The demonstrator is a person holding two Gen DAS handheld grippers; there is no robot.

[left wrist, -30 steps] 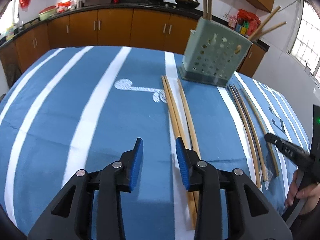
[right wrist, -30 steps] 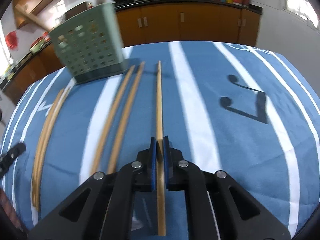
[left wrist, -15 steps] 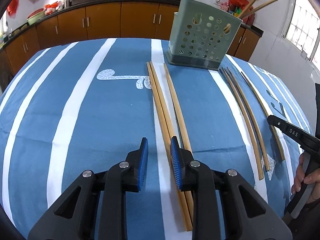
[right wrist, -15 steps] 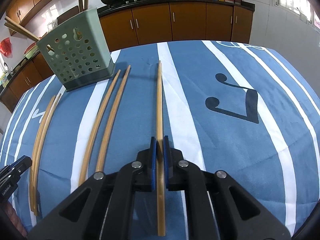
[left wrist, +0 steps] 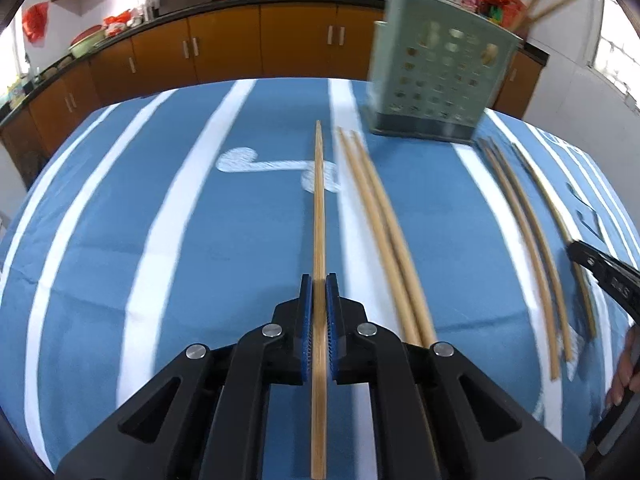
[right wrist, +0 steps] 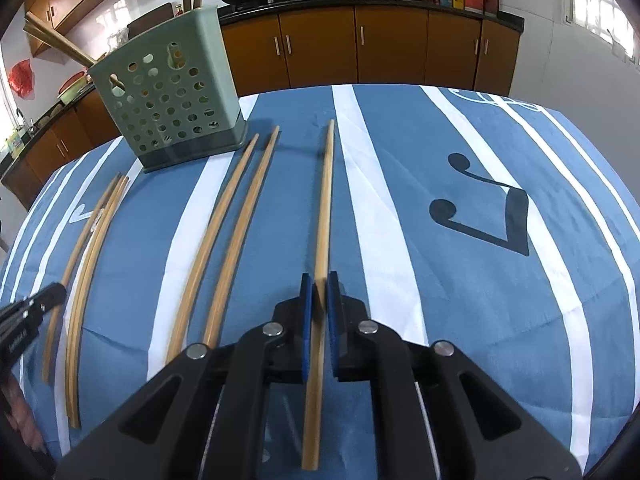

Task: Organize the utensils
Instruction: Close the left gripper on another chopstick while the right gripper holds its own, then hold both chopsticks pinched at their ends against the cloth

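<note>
In the left wrist view my left gripper (left wrist: 319, 294) is shut on a light wooden chopstick (left wrist: 319, 208) that points straight ahead over the blue striped cloth. Two more light chopsticks (left wrist: 376, 224) lie just right of it. My right gripper (right wrist: 320, 294) is shut on another light chopstick (right wrist: 325, 208), with two chopsticks (right wrist: 236, 220) lying to its left. The green perforated holder (left wrist: 436, 80) (right wrist: 168, 108) stands at the back with chopsticks leaning out of it. The right gripper's tip (left wrist: 600, 270) shows at the left view's right edge.
Several thin darker chopsticks (left wrist: 520, 220) (right wrist: 92, 248) lie on the cloth in front of the holder. The left gripper's tip (right wrist: 32, 312) shows beside them. A hand (left wrist: 628, 368) is at the right edge. Kitchen cabinets (right wrist: 360, 48) and woks on the counter stand behind the table.
My left gripper has shut on one of the three light chopsticks, which now sits apart to the left of the other two. The right gripper keeps its grip unmoved.
</note>
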